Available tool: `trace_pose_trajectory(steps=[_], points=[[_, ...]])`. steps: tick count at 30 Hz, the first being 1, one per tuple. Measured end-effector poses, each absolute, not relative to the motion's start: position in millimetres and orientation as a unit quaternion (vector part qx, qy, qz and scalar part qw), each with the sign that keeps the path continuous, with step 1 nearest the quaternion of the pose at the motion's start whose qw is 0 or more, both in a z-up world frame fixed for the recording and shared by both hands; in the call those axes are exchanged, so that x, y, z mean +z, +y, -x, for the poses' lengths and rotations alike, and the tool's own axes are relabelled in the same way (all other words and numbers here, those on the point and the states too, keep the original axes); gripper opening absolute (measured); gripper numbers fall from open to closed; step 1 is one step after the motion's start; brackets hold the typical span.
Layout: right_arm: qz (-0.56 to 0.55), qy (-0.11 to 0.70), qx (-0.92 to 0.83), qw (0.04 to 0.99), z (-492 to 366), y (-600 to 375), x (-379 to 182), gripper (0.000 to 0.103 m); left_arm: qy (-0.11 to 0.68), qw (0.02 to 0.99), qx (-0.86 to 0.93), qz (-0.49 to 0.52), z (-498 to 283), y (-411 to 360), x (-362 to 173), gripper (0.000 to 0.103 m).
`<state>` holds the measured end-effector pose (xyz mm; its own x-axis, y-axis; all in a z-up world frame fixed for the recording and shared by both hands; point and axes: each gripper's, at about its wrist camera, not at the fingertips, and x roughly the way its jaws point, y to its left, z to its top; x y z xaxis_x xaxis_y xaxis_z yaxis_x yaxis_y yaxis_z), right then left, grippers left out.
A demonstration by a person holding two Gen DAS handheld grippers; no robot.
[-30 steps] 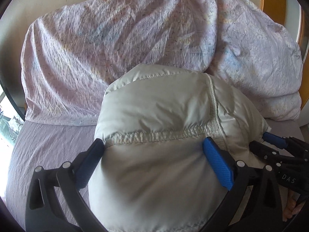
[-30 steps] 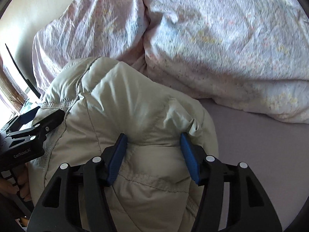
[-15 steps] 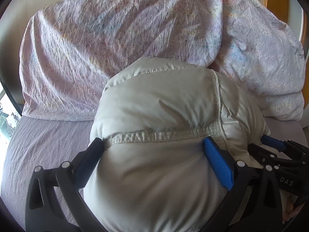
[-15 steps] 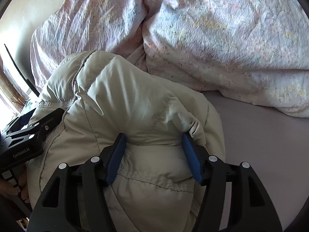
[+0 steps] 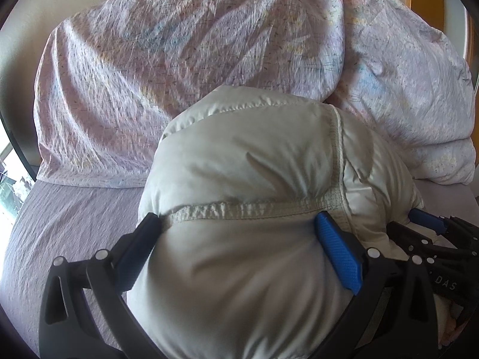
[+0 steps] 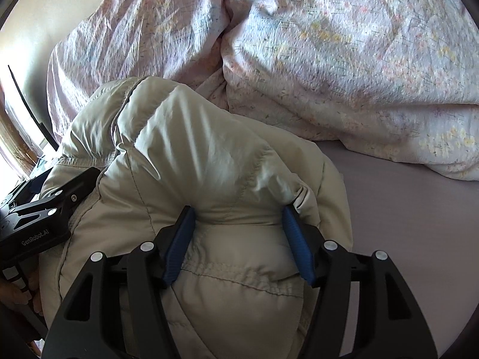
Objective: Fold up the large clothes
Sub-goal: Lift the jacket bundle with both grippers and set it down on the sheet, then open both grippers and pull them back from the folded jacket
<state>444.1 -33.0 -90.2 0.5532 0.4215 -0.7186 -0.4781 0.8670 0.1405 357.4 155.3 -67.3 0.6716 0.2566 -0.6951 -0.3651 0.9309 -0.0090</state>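
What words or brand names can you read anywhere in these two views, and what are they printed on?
"GenRobot.AI": white print on the black body of the left hand-held gripper, seen at the left edge of the right wrist view.
"DAS": faint letters on the black body of the right hand-held gripper, at the right edge of the left wrist view; it may be part of a longer word.
No text shows on the padded jacket.

The puffer jacket [image 5: 254, 161] is showing pale beige with tonal stitched seams. The duvet [image 6: 344, 53] is displaying lilac-pink fabric carrying a fine print of yellow, blue and pink flecks. The bedsheet [image 5: 69, 218] is appearing plain mauve. Each claw is presenting black frames with blue pads [image 6: 296, 239].
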Motion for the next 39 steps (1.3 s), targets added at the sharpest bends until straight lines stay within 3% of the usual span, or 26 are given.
trace_pose_trajectory(steps=[10,17,39], points=[[0.036,0.39,0.254,0.884,-442,-34,-92,0.063,0.362,0.913,0.174,0.069,-354,152,-70,0.101],[-0.019,0.372,0.241,0.896,-451,-46,-55,0.063,0.359,0.915,0.172,0.073,-354,154,-70,0.101],[0.037,0.37,0.221,0.902,-457,-22,-104,0.064,0.351,0.918,0.175,0.061,-353,150,-71,0.101]])
